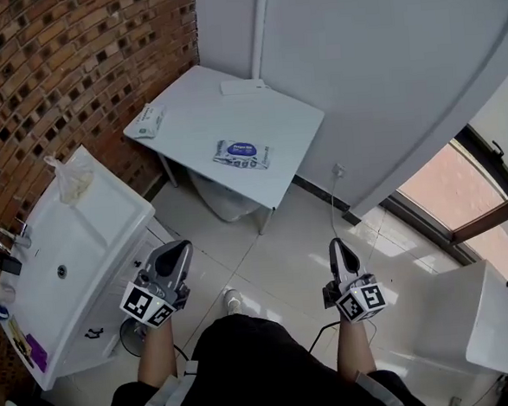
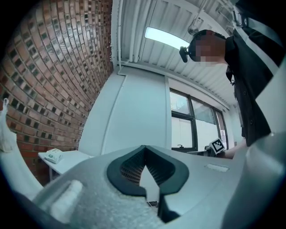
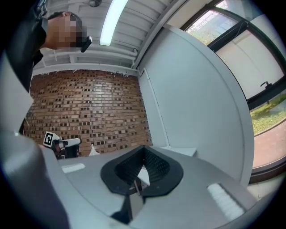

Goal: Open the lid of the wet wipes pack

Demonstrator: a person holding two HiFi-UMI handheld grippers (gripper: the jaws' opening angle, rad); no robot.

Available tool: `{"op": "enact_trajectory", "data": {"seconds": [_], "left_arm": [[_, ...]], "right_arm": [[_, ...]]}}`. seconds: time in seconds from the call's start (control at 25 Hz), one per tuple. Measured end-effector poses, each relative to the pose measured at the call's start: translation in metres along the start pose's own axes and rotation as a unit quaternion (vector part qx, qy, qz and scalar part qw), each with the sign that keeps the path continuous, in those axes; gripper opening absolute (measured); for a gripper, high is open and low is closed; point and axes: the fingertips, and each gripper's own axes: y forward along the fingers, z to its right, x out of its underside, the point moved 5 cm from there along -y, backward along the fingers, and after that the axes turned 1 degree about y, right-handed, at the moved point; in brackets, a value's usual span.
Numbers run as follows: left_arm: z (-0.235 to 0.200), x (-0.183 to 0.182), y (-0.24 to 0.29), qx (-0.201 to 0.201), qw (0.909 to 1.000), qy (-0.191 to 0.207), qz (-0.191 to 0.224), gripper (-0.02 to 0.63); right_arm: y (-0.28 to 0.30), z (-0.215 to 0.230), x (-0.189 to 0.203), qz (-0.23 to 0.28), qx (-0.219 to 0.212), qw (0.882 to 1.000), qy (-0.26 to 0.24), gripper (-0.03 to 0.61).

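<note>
Both tools are held low in front of the person, well short of the counter [image 1: 293,122]. The left hand-held gripper [image 1: 177,246] has its jaws pressed together with nothing between them. The right hand-held gripper [image 1: 337,245] is likewise closed and empty, as each gripper's own view confirms. The wet wipes pack [image 1: 241,153] lies flat on the counter near its front edge, ahead of both tools and between the lines they point along. It is forward and to the right of the left tool, and forward and to the left of the right one. Its long axis runs crosswise to the way they point, tilted slightly. A dark blue oval on its top face is probably the lid, though its hinge side is too small to make out. The left tool looks a little nearer, but the difference is slight, so either could reach first. Further off on the counter, beyond the left tool, sits a smaller pack [image 1: 148,121], and a flat white item [image 1: 243,87] lies at the far edge. A white sink [image 1: 107,208] stands to the outer side of the left tool, clear of the path ahead.
</note>
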Motion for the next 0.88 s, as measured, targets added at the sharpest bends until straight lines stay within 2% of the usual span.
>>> {"op": "enact_trajectory", "data": {"seconds": [0.28, 0.52, 0.72, 0.88], "left_arm": [[-0.034, 0.006, 0.038, 0.031, 0.9994, -0.011, 0.005, 0.000], [-0.063, 0.021, 0.060, 0.037, 0.9988, -0.031, -0.002, 0.000], [-0.090, 0.022, 0.078, 0.036, 0.9990, -0.021, -0.015, 0.000], [-0.096, 0.021, 0.094, 0.049, 0.9985, -0.023, -0.007, 0.000]], "right_arm": [[0.040, -0.003, -0.007, -0.004, -0.026, 1.000, -0.010, 0.002], [0.076, 0.002, -0.008, -0.017, -0.027, 0.999, -0.021, 0.002], [0.114, -0.003, -0.020, -0.006, -0.037, 0.998, -0.042, 0.002], [0.130, 0.000, -0.025, 0.009, -0.035, 0.999, -0.014, 0.002]]}}
